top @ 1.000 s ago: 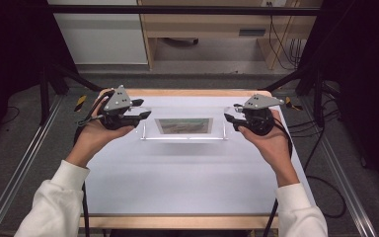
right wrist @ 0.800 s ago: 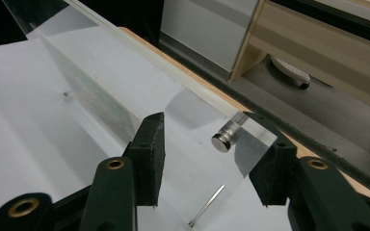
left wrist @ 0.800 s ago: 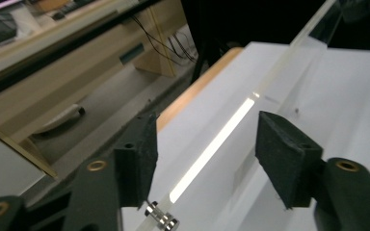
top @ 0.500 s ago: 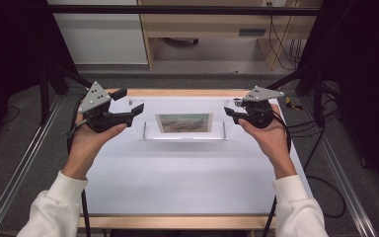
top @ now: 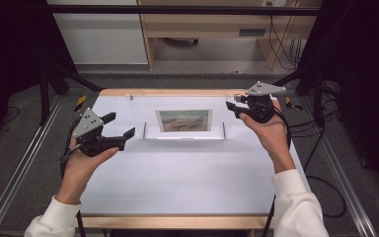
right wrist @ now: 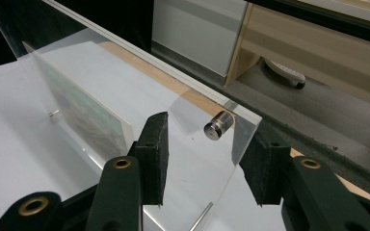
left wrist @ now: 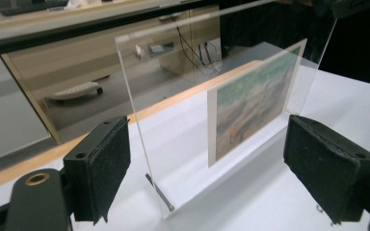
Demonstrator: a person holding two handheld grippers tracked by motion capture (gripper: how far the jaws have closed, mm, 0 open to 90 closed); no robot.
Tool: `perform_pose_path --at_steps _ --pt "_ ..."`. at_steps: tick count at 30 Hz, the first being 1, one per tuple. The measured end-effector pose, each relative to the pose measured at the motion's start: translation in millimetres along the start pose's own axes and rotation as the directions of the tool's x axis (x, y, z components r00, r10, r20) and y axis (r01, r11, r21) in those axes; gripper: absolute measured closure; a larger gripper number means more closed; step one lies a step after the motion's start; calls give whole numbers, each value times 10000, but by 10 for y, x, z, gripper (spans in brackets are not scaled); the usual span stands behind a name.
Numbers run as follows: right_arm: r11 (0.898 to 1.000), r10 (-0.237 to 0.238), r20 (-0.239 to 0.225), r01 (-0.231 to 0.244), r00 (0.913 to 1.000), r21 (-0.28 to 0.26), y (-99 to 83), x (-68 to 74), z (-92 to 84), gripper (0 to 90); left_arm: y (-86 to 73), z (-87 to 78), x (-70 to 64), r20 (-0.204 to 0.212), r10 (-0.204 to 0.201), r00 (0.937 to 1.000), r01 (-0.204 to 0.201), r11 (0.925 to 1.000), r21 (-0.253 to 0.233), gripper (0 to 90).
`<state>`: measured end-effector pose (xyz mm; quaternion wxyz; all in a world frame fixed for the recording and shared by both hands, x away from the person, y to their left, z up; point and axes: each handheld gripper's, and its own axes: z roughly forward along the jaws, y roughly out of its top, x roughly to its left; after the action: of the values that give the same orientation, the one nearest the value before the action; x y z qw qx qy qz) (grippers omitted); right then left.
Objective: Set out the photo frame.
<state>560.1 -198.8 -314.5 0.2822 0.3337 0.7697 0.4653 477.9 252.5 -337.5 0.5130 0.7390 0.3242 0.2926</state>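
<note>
We see our left gripper (left wrist: 212,178) with jaws wide apart, just opened, pads clear of the acrylic frame (left wrist: 173,110). The frame stands upright on the white table (left wrist: 356,101), its near edge between the jaws, holding a landscape print (left wrist: 250,106).

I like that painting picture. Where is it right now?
In the high view the picture stands inside the clear frame at the far middle of the white table, between the left gripper and right gripper.

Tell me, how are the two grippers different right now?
The left gripper has its jaws wide open, pulled away from the clear picture frame; they have just been opening. The right gripper has narrower jaws straddling the frame's edge near a metal stud. Both have black jaws and grey top plates.
</note>
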Motion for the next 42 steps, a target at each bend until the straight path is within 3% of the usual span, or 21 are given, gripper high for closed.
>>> perform_pose_path --at_steps 7,15,19,26,30,42 --pt "10000 37 43 -37 10000 14 19 -27 36 561 -155 3 -74 22 106 9999 -106 9995 288 162" --pt "10000 39 27 -39 10000 28 35 -58 70 559 -376 62 -158 371 97 9993 -119 9981 597 163" --pt "10000 73 76 -73 9999 10 41 -74 93 558 -474 69 -150 217 -193 9996 174 9961 861 161" --pt "9999 160 165 -159 9997 -54 52 -109 150 551 -642 72 -103 85 -690 9976 681 9946 778 166" --pt "9997 230 251 -230 9994 -19 68 -127 182 548 -771 100 -82 -4 -934 9956 930 9902 1043 166" --pt "9983 576 267 -575 9980 -62 91 -197 276 542 -972 136 -95 -76 -1031 9946 1030 9822 1573 158"
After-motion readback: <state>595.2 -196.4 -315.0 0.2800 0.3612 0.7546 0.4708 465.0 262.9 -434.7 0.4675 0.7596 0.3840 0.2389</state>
